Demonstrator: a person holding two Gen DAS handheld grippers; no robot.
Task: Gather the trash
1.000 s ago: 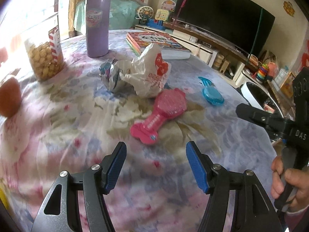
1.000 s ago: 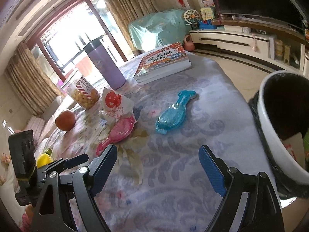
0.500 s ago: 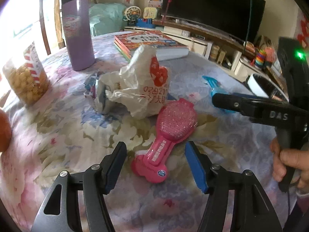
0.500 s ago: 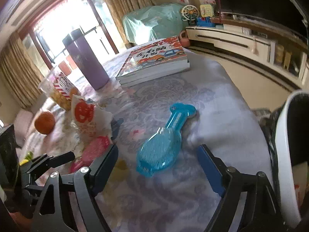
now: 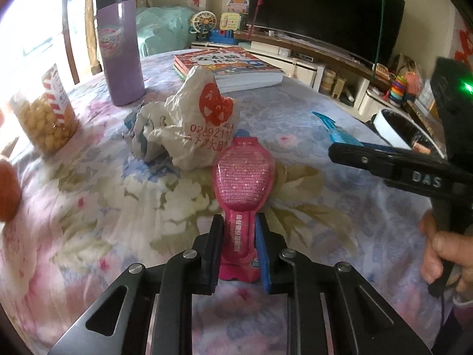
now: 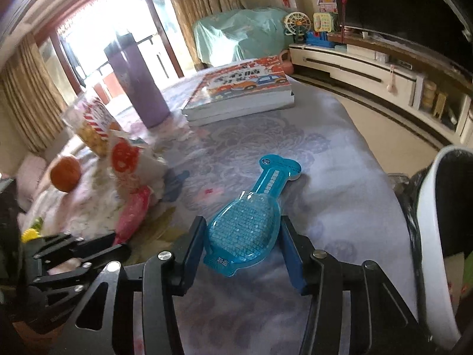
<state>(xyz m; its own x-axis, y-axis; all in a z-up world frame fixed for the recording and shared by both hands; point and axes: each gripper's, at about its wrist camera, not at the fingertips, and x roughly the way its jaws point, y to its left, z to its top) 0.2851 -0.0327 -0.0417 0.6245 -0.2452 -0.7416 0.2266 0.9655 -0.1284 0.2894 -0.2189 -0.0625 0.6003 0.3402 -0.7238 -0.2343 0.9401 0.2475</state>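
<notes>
Between your left gripper [image 5: 239,236] jaws: pink spoon-shaped plastic packet [image 5: 242,183], neck nearly pinched, closing | right gripper [image 6: 242,248] jaws: closing around blue spoon-shaped packet [image 6: 248,224] | next: lift both, carry to white-rimmed bin [image 6: 428,251].

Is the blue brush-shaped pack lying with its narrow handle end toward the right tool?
No: in the right wrist view the blue pack has its wide end between the closing right tool while its handle points away toward the books.
</notes>
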